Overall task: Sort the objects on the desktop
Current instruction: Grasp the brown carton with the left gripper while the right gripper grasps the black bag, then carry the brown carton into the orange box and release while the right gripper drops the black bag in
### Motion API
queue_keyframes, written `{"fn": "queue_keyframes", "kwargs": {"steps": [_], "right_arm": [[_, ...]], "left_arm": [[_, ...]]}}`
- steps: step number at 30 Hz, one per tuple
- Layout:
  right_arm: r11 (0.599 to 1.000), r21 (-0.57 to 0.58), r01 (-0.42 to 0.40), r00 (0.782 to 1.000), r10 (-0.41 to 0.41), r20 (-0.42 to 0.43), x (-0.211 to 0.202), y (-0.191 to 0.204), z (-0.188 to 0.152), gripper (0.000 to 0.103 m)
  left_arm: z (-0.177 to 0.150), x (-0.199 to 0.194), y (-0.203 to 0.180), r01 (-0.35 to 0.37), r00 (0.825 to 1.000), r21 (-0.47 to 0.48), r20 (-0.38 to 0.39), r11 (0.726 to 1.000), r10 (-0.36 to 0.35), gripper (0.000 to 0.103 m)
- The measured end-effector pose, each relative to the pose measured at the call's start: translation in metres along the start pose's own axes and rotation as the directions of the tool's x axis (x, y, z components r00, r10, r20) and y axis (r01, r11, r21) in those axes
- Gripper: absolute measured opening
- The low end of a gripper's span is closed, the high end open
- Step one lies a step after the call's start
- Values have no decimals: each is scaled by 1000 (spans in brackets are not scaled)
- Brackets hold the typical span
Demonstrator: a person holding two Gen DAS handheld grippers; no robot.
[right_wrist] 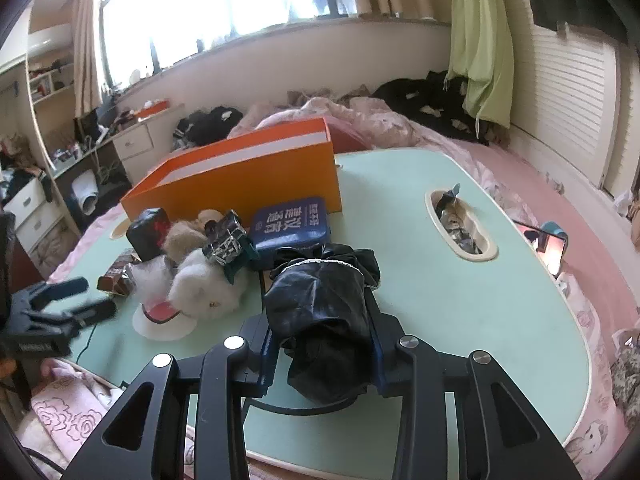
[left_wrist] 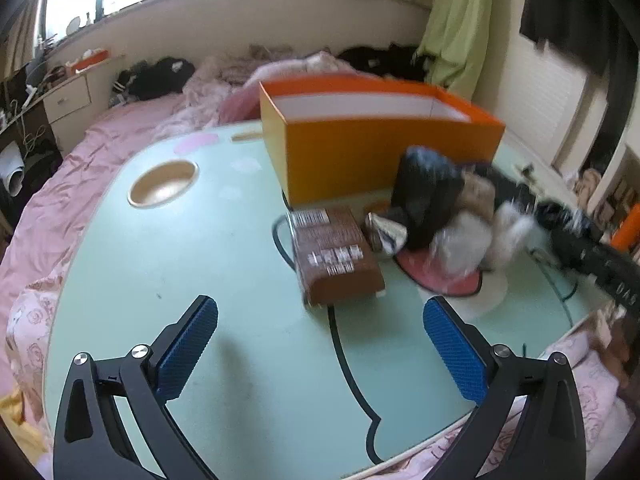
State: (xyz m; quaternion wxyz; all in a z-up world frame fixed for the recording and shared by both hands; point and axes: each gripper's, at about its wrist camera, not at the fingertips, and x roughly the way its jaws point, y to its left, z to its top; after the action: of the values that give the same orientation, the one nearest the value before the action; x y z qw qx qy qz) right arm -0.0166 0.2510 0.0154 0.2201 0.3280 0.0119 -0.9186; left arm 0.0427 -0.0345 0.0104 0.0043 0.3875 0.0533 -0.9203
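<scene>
In the right wrist view my right gripper (right_wrist: 322, 344) is shut on a crumpled black cloth (right_wrist: 316, 300), whose folds bulge between the blue pads (right_wrist: 266, 356) and hide the fingertips. The cloth rests low over the pale green table (right_wrist: 460, 312). The open orange box (right_wrist: 240, 184) stands at the table's back, with a blue tin (right_wrist: 292, 222) in front of it. My left gripper (left_wrist: 320, 308) stands open and holds nothing, just above the table (left_wrist: 240, 260). A brown carton (left_wrist: 336, 256) lies a little ahead of it, and the orange box (left_wrist: 372, 136) beyond.
A white plush toy (right_wrist: 204, 288) on a red-and-white disc, a foil packet (right_wrist: 228, 240) and a dark shiny bundle (right_wrist: 148, 232) crowd the table's left. A slot (right_wrist: 460, 224) holds wrappers. A round cup hole (left_wrist: 162, 182) sits far left. Pink bedding surrounds the table.
</scene>
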Motion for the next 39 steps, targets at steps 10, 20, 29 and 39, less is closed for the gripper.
{"fn": "queue_keyframes", "kwargs": {"steps": [10,20,29,39], "right_arm": [[1000,2,-1,1000,1,-5,0,0,-1,36],[1000,-14,7,1000,-6,12,-2,1,-1,36],[1000,-26,-16,997,18,74,-8,8,26,35],[993,-29,-114,989,116,88,29,48,129,35]], "left_arm": [[16,7,2,-13,1000,-5,15,1000,13,85],[16,3,10,2,1000,-22,24,1000,-2,42],[47,-41,22,-2,985,-44,173,999,10,42],[114,-8,-8,31,982,3,187,1000,-31,42]]}}
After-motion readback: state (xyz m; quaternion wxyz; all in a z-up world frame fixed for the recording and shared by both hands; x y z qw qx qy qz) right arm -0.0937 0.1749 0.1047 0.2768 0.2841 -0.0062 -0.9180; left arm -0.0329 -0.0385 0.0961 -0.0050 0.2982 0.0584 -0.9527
